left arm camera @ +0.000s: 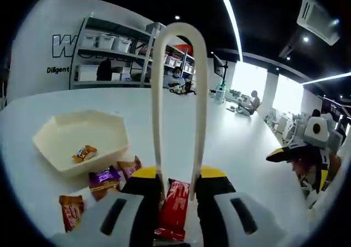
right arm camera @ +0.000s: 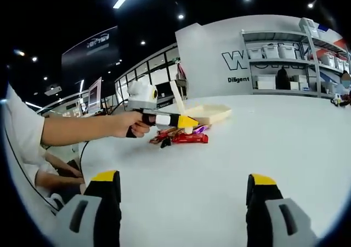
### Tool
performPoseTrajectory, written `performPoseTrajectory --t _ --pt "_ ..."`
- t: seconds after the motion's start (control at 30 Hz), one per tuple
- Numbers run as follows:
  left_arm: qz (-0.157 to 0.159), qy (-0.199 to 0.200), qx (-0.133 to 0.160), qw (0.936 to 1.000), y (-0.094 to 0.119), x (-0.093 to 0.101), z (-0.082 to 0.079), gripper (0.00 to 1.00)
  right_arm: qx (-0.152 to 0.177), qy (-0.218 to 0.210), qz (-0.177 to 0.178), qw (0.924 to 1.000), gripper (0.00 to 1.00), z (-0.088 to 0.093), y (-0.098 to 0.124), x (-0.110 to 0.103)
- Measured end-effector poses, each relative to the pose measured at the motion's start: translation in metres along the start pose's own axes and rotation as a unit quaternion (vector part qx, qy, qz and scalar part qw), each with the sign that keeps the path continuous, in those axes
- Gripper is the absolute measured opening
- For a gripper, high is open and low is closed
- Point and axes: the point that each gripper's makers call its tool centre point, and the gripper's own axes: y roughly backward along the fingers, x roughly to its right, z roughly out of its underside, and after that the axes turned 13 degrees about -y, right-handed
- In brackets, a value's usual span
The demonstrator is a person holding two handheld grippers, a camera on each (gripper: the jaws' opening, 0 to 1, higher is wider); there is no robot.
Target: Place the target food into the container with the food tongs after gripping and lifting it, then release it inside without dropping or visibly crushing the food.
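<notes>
Cream plastic tongs [left arm camera: 178,104] stand clamped in our left gripper [left arm camera: 178,195] above a red wrapped bar [left arm camera: 174,207] not yet gripped, one gold sweet [left arm camera: 84,153] already in the hexagonal cream tray [left arm camera: 57,132], while our right gripper [right arm camera: 184,200] hangs wide and empty.

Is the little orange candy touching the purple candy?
Apart. In the left gripper view the orange candy lies inside the tray; the purple candy lies outside on the table, beyond the tray's wall.
</notes>
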Motion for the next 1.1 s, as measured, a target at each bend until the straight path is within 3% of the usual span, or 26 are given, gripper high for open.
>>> performPoseTrajectory --t 0.07,0.27,0.37,0.67,1.1 --pt "0.001 -0.014 -0.005 0.9999 -0.002 0.0 0.003 0.23 -0.001 -0.001 -0.001 1.0 0.94 0.001 0.001 -0.001" --pt "0.003 0.008 -0.017 0.9998 -0.006 0.0 0.011 0.23 -0.001 -0.001 0.002 1.0 0.93 0.002 0.004 0.0" --pt "0.011 -0.008 -0.025 0.9996 -0.007 0.008 0.014 0.24 -0.002 0.001 0.004 1.0 0.93 0.002 0.004 0.0" --pt "0.015 -0.016 -0.03 0.9993 -0.002 0.024 0.014 0.25 -0.002 0.004 -0.001 1.0 0.93 0.002 0.005 -0.006" --pt "0.008 -0.019 -0.029 0.9994 -0.011 0.027 0.02 0.28 -0.004 0.005 0.002 1.0 0.92 0.006 0.011 -0.004"
